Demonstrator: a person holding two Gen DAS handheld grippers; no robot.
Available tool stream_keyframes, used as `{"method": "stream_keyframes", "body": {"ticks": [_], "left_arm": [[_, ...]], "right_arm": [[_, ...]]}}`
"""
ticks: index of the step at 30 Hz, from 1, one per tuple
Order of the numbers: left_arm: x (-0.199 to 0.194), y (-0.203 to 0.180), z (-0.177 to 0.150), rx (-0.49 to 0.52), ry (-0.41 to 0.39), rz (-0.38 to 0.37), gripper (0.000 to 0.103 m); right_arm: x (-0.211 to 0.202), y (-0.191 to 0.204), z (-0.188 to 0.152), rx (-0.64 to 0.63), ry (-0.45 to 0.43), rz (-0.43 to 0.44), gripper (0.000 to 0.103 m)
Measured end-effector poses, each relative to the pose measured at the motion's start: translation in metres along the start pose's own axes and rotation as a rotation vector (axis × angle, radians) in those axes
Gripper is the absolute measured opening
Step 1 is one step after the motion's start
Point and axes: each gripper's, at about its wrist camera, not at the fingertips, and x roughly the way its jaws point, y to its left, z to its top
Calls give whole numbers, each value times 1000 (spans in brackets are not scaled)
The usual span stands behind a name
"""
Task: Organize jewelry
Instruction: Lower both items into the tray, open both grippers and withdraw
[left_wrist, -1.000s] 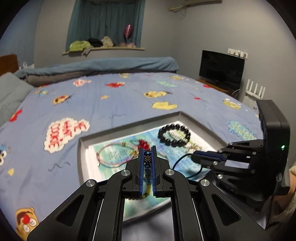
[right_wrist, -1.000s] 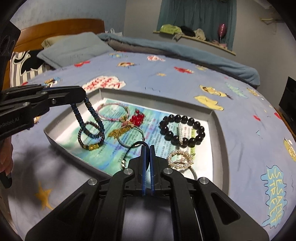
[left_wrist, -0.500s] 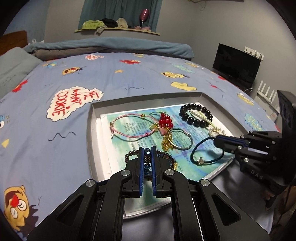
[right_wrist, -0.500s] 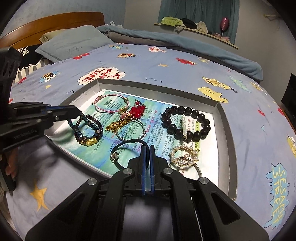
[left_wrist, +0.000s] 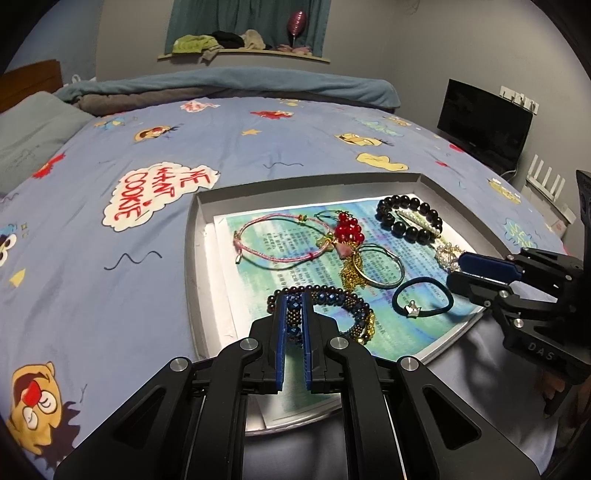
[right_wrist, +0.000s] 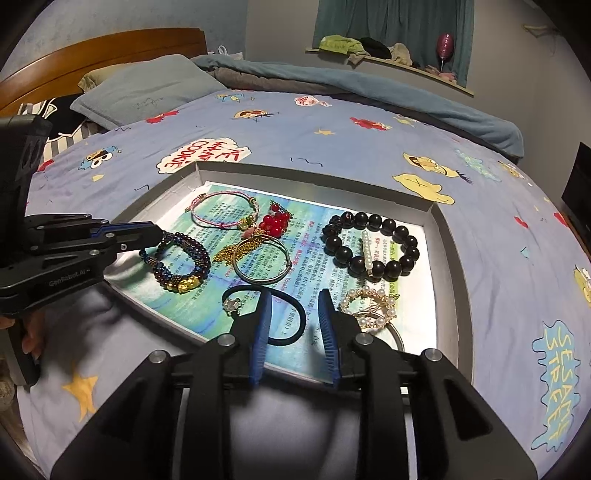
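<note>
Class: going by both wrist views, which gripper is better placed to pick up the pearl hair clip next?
Right. The right gripper is opening and empty beside the pearl hair clip; the left gripper still pinches the dark beaded bracelet.

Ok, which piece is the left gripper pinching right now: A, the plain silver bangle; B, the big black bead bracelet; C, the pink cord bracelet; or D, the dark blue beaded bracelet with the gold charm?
D: the left gripper has its pads closed on the dark blue beaded bracelet, which lies in the tray, while the other three pieces lie untouched farther in.
</note>
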Motion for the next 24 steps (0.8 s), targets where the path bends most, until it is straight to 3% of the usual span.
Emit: {"method": "stream_keyframes", "body": {"ticks": [3, 5, 10, 12, 16, 18, 24], "left_arm": [[-3, 1, 0, -2, -14, 23, 29], [-6, 2, 1, -6, -25, 28, 34], [-17, 4, 2, -16, -61, 74, 73], [-24, 3, 3, -16, -76, 86, 81], [-40, -1, 4, -1, -96, 128, 91], [-49, -3, 3, 4, -109, 138, 93], [-85, -10, -3, -17, -122, 147, 96]], "right_arm": [[-4, 0, -1, 7, -9, 6, 32], [-7, -1, -1, 11, -16, 6, 39], [-16, -4, -3, 30, -35, 1, 57], [-21, -5, -4, 41, -46, -2, 65], [-35, -9, -9, 69, -66, -4, 82], [-47, -10, -13, 85, -76, -3, 95], [-82, -13, -19, 113, -104, -30, 97]]}}
